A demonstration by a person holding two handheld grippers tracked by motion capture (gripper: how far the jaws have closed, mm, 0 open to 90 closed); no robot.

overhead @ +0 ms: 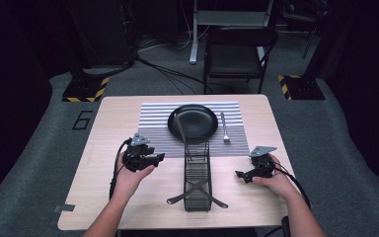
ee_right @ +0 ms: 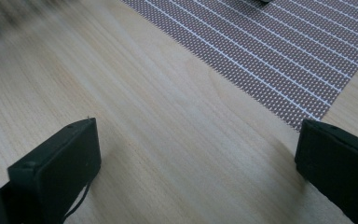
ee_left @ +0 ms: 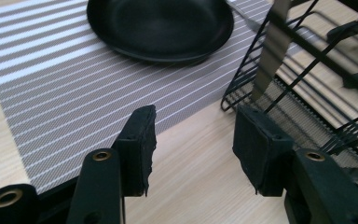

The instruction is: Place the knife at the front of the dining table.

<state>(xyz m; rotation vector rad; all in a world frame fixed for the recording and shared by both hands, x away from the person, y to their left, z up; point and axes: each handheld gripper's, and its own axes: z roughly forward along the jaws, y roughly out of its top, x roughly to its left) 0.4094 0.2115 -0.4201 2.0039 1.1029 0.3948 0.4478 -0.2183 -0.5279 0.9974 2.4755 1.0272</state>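
A black plate [overhead: 192,121] rests on a striped placemat [overhead: 153,116], with a fork [overhead: 224,129] lying to its right. A black wire rack [overhead: 197,180] stands in the middle of the table, and a knife [overhead: 179,127] leans out of its far end. My left gripper [overhead: 159,158] hovers just left of the rack. In the left gripper view its jaws [ee_left: 193,140] are open with nothing between them, facing the plate [ee_left: 161,23], the knife [ee_left: 270,51] and the rack [ee_left: 307,93]. My right gripper [overhead: 240,175] sits right of the rack, open [ee_right: 198,154] over bare wood near the placemat [ee_right: 279,56] corner.
The wooden table [overhead: 103,148] has free surface to the left and right of the rack. A dark folding chair [overhead: 237,54] stands behind the far edge. Cables and hazard-striped stand bases lie on the grey floor beyond.
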